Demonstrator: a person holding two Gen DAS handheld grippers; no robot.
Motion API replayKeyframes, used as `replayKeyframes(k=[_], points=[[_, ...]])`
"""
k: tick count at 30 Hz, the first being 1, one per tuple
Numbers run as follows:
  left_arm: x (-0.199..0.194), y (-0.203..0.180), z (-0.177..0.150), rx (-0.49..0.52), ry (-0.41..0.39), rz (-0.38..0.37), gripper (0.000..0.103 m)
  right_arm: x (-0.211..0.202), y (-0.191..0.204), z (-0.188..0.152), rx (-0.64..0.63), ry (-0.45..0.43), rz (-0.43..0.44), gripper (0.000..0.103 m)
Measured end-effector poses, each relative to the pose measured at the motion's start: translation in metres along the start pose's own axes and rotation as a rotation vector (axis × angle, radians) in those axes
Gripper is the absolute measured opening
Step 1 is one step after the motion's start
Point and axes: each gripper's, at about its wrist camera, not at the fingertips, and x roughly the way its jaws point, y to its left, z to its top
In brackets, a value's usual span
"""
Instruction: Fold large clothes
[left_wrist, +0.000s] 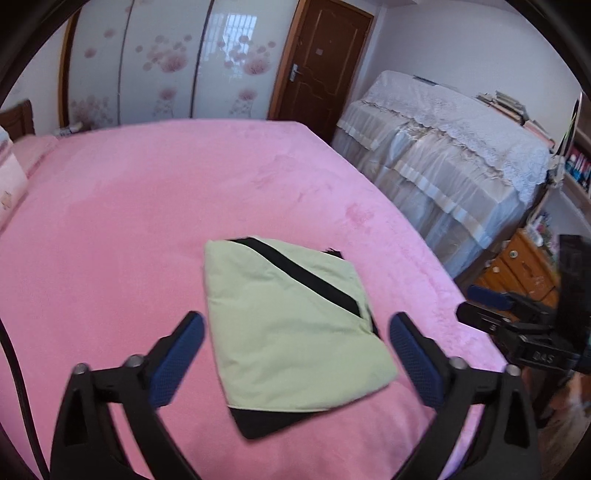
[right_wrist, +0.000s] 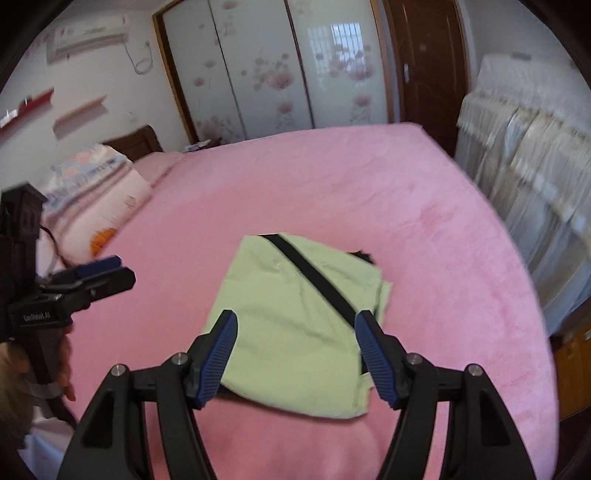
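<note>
Garment (left_wrist: 291, 325) first, from your left wrist view: a pale green piece with a black diagonal stripe lies folded into a compact, roughly square packet on the pink bed cover (left_wrist: 129, 221), nearer the bed's near edge than its far one, with a black layer showing under its near corner. Your left gripper (left_wrist: 295, 354) hangs above it with its blue-padded jaws spread wide, nothing between the pads, the cloth apart from them. Your right gripper (left_wrist: 491, 306) enters at the right edge of this view, over the bed's right side; its jaws are seen side-on here. Beyond the bed stand a flowered sliding wardrobe (left_wrist: 166, 62), a brown door (left_wrist: 321, 62) and a piece of furniture under a lace cover (left_wrist: 443, 147). From your right wrist view, the same folded garment (right_wrist: 295, 332) rests on the bed cover (right_wrist: 332, 184), well clear of the pillows (right_wrist: 96, 192) at the head end. Your right gripper (right_wrist: 295, 350) is above it, jaws parted moderately and empty. Your left gripper (right_wrist: 99, 273) shows at the left edge, gripped by your hand (right_wrist: 62, 369).
</note>
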Motion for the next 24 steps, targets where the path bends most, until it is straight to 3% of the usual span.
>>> replayKeyframes(k=[6,12,16,24], points=[[0.046,0.024,-0.006,-0.017,0.129,0.046,0.103,0.032,-0.038,-0.003,0.038,0.029,-0.036,0.067],[0.129,0.075,-0.041,-0.108,0.263,0.057,0.102,0.119,-0.104,-0.034,0.225,0.230,0.020,0.067],[0.176,0.113,-0.063,-0.252,0.330,-0.060,0.102,0.166,-0.126,-0.054,0.285,0.313,0.056,0.067],[0.226,0.140,-0.083,-0.365,0.295,-0.241,0.098,0.227,-0.140,-0.066,0.373,0.369,0.214,0.067]])
